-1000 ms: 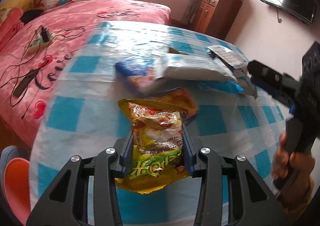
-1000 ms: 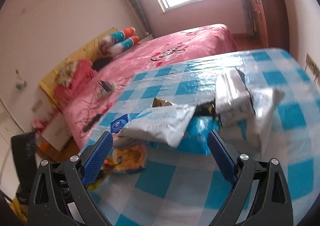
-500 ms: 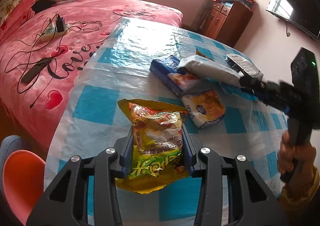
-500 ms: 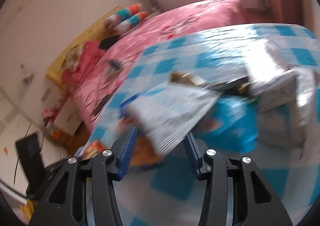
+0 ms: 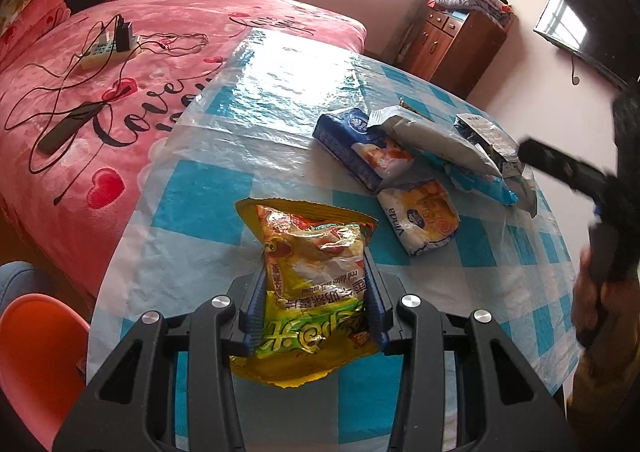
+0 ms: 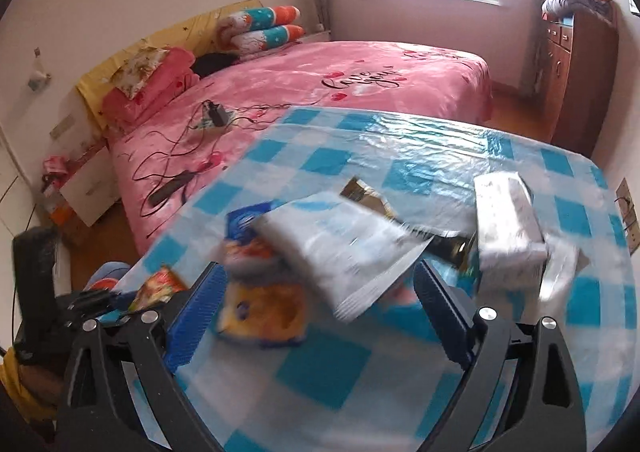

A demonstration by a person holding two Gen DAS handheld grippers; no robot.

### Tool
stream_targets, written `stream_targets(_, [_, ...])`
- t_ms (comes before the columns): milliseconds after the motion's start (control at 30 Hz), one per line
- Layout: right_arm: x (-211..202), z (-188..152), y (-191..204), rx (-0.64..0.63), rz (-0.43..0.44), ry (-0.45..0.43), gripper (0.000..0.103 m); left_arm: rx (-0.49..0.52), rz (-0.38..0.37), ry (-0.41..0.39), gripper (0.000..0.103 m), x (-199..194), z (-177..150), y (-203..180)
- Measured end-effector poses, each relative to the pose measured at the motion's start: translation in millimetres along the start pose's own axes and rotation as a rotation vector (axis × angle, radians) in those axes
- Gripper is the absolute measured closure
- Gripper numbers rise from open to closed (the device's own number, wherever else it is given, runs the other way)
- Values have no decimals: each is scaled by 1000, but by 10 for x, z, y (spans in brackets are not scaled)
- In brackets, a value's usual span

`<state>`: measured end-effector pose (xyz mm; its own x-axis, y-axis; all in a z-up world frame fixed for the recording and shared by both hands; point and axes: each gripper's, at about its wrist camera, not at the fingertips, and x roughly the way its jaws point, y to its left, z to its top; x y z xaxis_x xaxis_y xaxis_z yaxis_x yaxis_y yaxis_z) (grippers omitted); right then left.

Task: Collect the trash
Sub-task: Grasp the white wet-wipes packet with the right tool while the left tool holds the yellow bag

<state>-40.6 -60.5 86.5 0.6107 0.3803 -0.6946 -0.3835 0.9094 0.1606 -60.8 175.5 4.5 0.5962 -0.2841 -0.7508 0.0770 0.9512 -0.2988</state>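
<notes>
We hold a crinkled yellow-and-green foil snack bag [image 5: 316, 284] clenched between the ribbed blue pads [image 5: 251, 312] of our left tool [image 5: 314, 308], its serrated top edge fanning out above the glossy blue-and-white checked plastic cloth of the table [image 5: 208, 191]. Our right tool [image 6: 318, 316] hovers released, fingers spread wide on either side of a loose heap of wrappers. Nearest lies a soft, pillow-shaped orange-and-white tissue pack [image 5: 424, 215], touching a flat dark-blue rectangular packet [image 5: 356, 143]. A long, creased silvery-white foil pouch [image 5: 436, 139] leans across that packet and over a bright blue wrapper [image 5: 480, 181], with a crumpled black-and-white printed bag [image 5: 486, 133] just beside. Beyond the table's rounded edge spreads a plush pink bed cover [image 5: 120, 99] carrying tangled black cables [image 5: 52, 91].
</notes>
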Motion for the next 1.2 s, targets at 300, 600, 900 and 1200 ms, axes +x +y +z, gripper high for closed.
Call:
stream_targets(300, [638,321,-135,-150,74,145,10,1,-9,2,60,12,10,23])
stream_targets(600, [916,312,-152,-191,111,242,5,7,-15,-2,60,35,22,41])
stream_targets(900, [926,48,71,-257,110,281,18,13,-22,-9,59,40,18,38])
stream_targets(1200, [728,-55,66,-114,140,232,28,12,-37,-12,59,12,-24,46])
